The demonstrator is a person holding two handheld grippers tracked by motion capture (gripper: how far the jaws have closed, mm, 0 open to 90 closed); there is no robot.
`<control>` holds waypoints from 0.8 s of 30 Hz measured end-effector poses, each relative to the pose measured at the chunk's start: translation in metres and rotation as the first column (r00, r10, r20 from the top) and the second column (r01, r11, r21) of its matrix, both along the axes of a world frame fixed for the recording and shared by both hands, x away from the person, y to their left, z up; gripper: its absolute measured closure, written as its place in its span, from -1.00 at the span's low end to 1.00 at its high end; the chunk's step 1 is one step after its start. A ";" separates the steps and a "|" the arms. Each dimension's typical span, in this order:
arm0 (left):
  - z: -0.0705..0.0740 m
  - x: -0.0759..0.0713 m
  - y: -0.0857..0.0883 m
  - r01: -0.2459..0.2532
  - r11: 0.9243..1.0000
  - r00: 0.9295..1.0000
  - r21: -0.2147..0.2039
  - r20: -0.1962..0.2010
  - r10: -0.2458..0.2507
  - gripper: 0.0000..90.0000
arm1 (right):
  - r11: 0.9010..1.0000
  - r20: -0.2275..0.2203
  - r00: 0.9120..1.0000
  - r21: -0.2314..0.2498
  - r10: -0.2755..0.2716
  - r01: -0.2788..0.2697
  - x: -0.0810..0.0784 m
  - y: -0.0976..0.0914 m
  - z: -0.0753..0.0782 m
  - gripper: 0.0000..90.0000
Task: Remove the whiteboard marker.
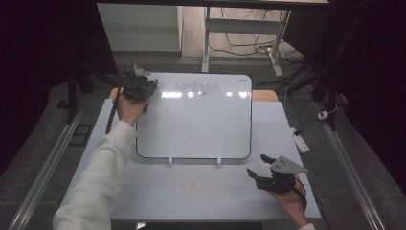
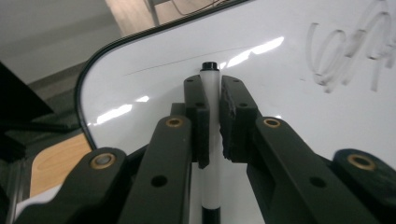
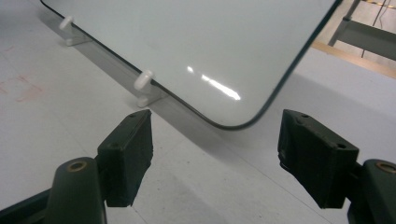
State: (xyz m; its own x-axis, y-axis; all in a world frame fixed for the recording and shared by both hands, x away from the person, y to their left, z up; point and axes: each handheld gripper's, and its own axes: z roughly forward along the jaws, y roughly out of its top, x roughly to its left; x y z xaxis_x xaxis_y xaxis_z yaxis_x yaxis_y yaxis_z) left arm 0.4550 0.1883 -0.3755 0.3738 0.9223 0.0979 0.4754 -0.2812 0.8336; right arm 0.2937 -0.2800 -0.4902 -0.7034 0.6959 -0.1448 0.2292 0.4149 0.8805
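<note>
Left gripper (image 2: 212, 116) is clamped on a white marker (image 2: 210, 93). In the left gripper view the marker runs lengthwise btwn the two black jaws, both pads pressed against its barrel; its black tip pokes out just past the jaw ends, and the barrel carries on down btwn the jaw arms to a black band at the bottom edge of the view. Marker lies roughly along the jaws' own line, not across them.

The tip points at the whiteboard (image 2: 289, 121), near its rounded far-left corner; can't tell if the tip touches the surface. A grey scribble (image 2: 350, 51) sits off to the right of the tip in that view, well apart from it.

High view: left gripper (image 1: 139, 88) is at the board's (image 1: 196, 129) far-left corner, held by the left hand (image 1: 128, 109) in a white sleeve, w/ the scribble (image 1: 197, 87) along the far edge of the board.

Right gripper (image 3: 215, 158) has its jaws spread wide, nothing btwn them, over the grey table (image 3: 56, 116) just beside the board's near-right corner. High view puts it (image 1: 261, 170) near the table's front-right, well apart from the marker
</note>
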 end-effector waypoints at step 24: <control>-0.036 -0.148 -0.107 0.515 0.846 0.857 -0.138 0.053 -0.513 0.81 | 0.970 -0.188 0.956 0.137 0.223 -0.200 0.006 0.140 0.019 -0.12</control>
